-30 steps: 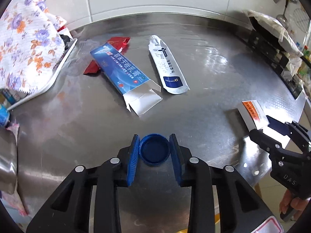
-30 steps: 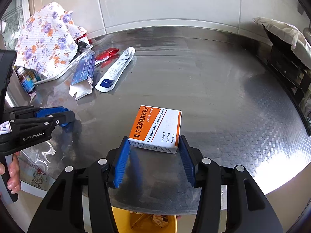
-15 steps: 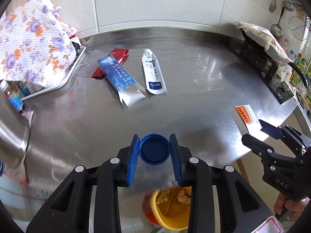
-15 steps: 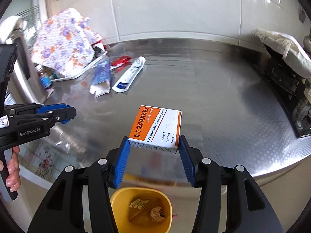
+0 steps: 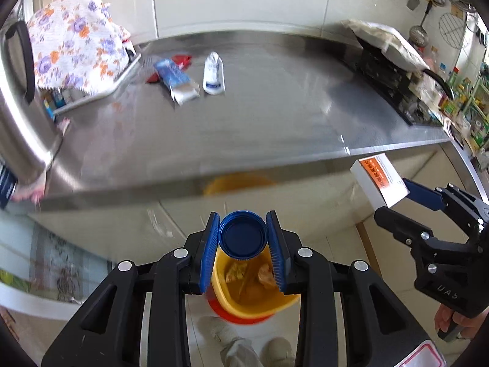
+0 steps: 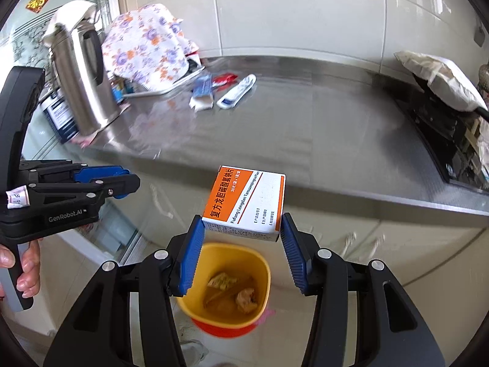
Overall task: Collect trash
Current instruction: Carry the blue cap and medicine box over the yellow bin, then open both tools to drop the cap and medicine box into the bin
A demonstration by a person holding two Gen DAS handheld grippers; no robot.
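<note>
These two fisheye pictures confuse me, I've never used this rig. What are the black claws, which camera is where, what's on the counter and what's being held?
No robot here: a person holds a two-finger clamp in each hand, with a camera on each looking along its fingers. In the left-hand view, the left gripper is shut on a blue bottle cap. In the right-hand view, the right gripper is shut on an orange-and-white medicine box. Both are past the steel counter edge, above a yellow bin on the floor that holds some scraps. On the counter lie a blue carton, a white tube and a red wrapper, beside a floral cloth.
</note>
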